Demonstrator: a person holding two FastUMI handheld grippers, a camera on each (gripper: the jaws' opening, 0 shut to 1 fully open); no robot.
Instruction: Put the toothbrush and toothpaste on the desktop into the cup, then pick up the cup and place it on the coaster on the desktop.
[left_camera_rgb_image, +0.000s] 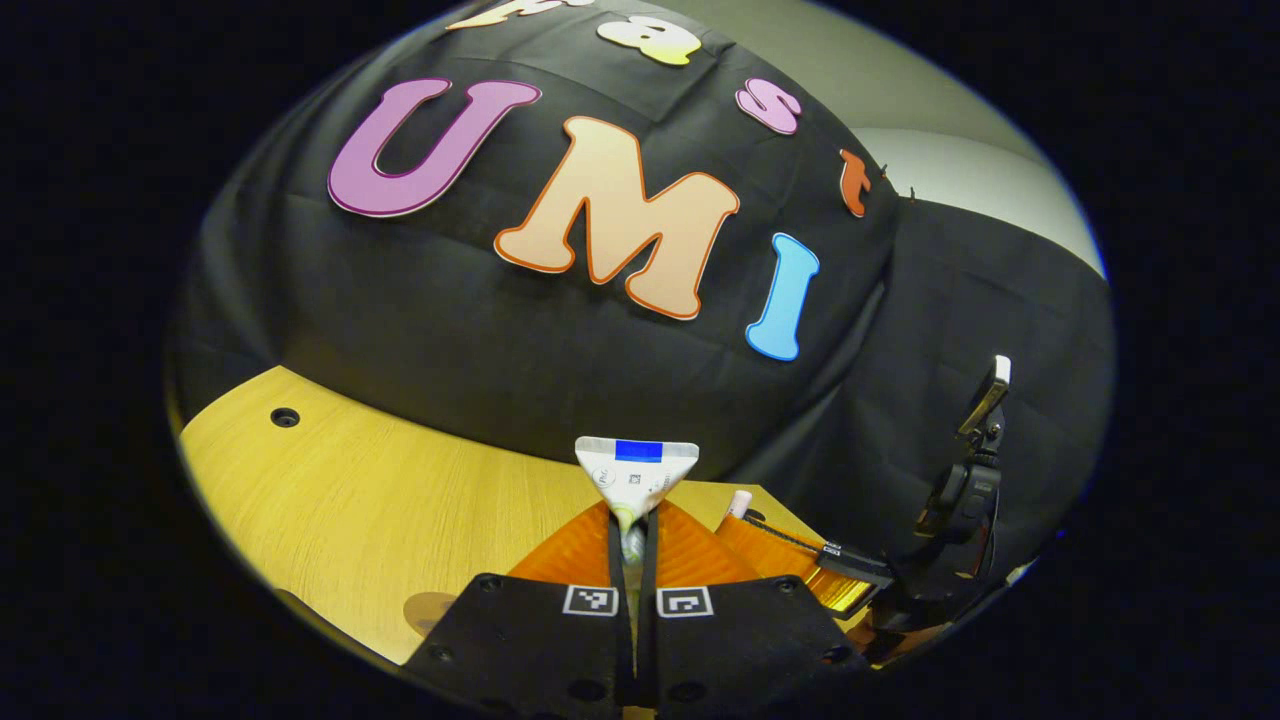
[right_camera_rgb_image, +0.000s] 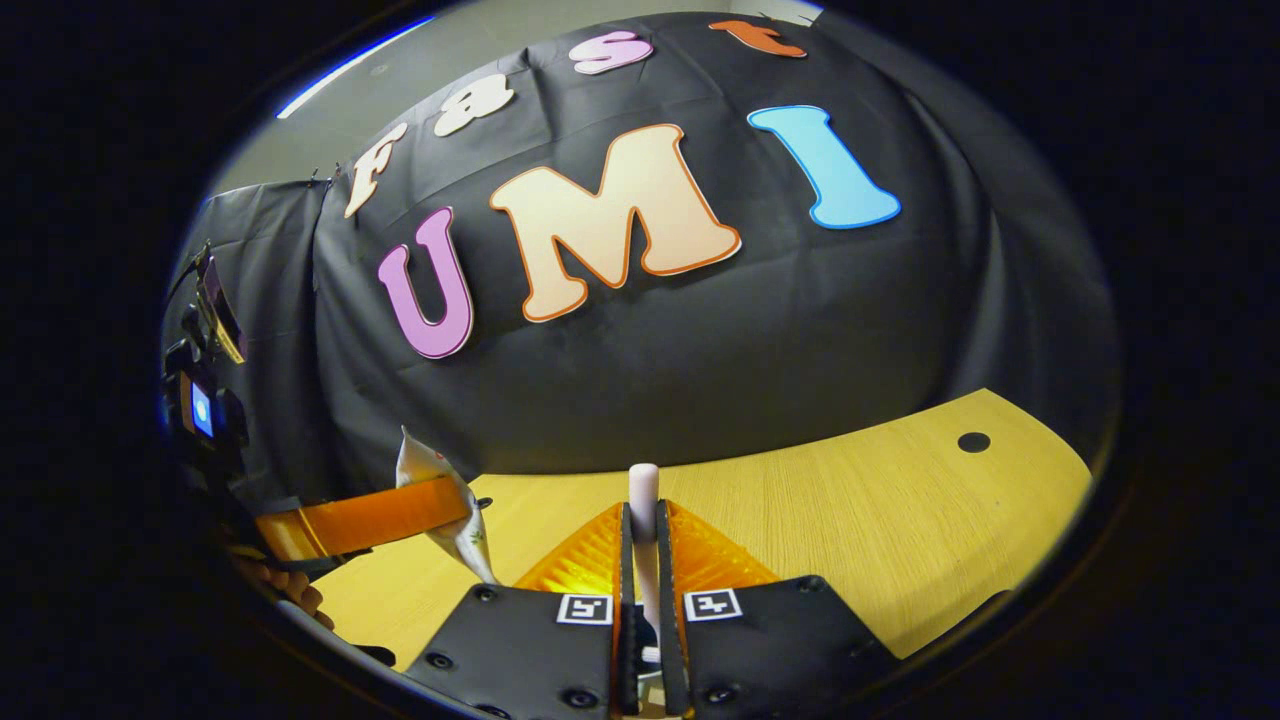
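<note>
Both things are held aloft, so a slip is the main risk. The left gripper pinches the toothpaste tube low on its narrow end, the wide crimped end standing free above the wooden desk; its soft body could bend or slide out. The right gripper is pressed tight on the toothbrush, a pale pink, round-tipped handle, which could pivot when tipped towards a cup
</note>
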